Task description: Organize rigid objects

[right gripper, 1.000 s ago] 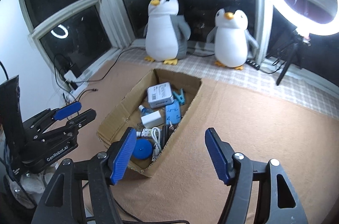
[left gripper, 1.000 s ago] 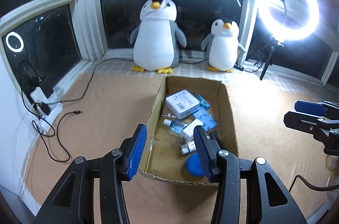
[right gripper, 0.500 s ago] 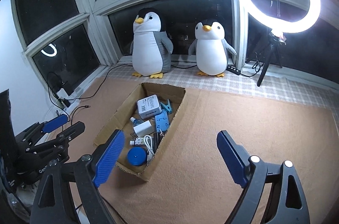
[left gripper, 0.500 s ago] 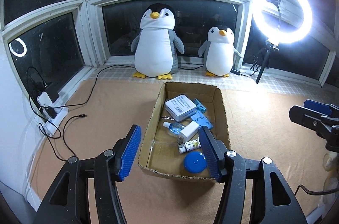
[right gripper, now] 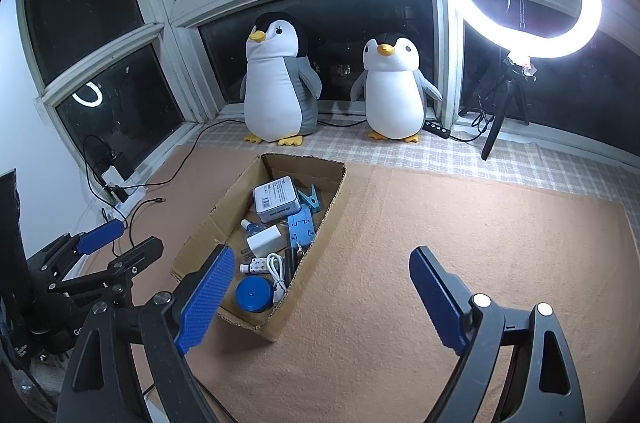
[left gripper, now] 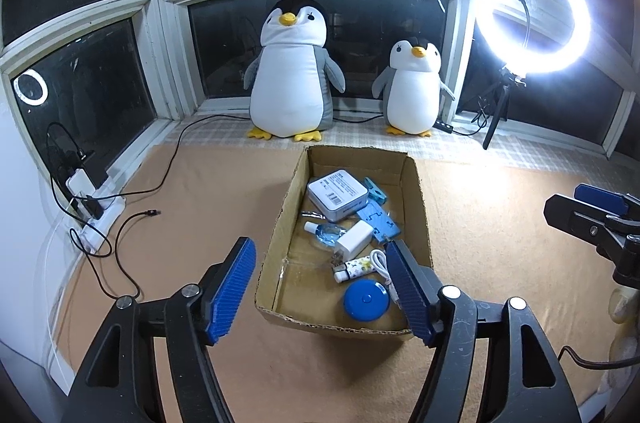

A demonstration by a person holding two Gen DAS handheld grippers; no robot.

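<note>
We're hovering w/ both tongs spread wide and empty: left gripper low centre of its frame, right gripper low centre of its own, neither touching anything. The cardboard box sits mid-frame on the tan mat, and all the rigid bits are inside it: white tin at the far end, blue stand by the right wall, white charger in the middle, small bottle beside it, round blue disc nearest us. Next pick, we reckon: the disc, closest & lying flat. Come straight down, pads either side of its rim, clear of the white cable touching it. Mind the near box wall; don't nudge the box.
</note>
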